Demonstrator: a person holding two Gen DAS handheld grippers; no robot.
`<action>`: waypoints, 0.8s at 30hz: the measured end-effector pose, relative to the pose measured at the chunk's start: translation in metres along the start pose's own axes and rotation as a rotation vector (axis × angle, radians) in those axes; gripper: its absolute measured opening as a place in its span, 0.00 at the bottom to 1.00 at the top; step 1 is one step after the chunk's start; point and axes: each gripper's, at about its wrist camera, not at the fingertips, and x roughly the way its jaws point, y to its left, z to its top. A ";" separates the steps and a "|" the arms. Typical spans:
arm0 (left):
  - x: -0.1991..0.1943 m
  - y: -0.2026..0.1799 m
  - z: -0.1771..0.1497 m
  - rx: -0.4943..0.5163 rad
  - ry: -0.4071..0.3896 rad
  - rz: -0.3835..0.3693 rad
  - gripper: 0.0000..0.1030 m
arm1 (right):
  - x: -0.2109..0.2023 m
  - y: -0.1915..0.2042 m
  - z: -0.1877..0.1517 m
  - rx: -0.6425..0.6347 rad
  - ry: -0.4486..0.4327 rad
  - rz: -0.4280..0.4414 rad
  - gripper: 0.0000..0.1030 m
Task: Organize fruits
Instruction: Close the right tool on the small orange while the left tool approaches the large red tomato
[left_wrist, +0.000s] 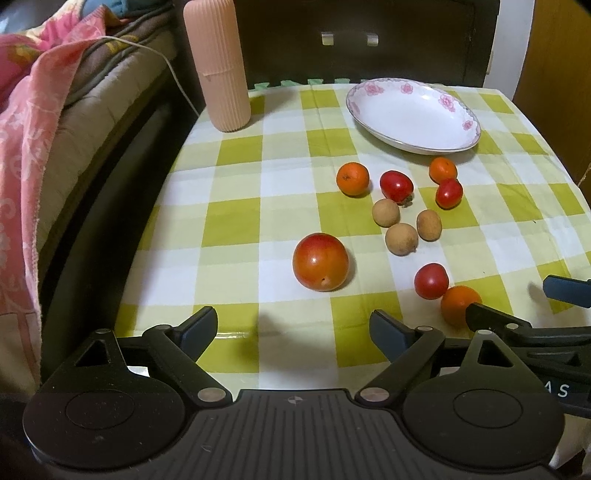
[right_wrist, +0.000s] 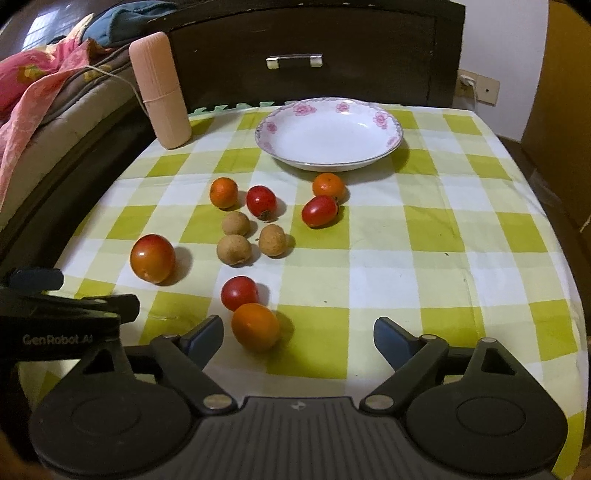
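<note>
Both tools hover wide apart and empty over the checked counter (right_wrist: 424, 258): left tool (left_wrist: 293, 328), right tool (right_wrist: 299, 336). Just beyond the right tool lies an orange fruit (right_wrist: 255, 326), touching a cherry tomato (right_wrist: 239, 292). Three brown fruits, probably longans (right_wrist: 234, 249), cluster between that pair and the empty floral plate (right_wrist: 328, 134). A large tomato (left_wrist: 320, 261) sits left of the longans.

Pink ribbed canister (right_wrist: 160, 90) upright on checked tablecloth (right_wrist: 424, 236).
</note>
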 end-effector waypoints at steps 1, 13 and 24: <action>0.000 0.000 0.000 0.000 0.000 0.001 0.90 | 0.000 0.000 0.000 -0.004 0.002 0.006 0.82; -0.002 0.002 0.001 0.022 -0.011 0.013 0.93 | 0.005 0.016 -0.001 -0.125 0.019 0.097 0.68; 0.004 0.011 0.007 -0.015 -0.020 0.001 0.93 | 0.030 0.022 0.001 -0.170 0.088 0.125 0.43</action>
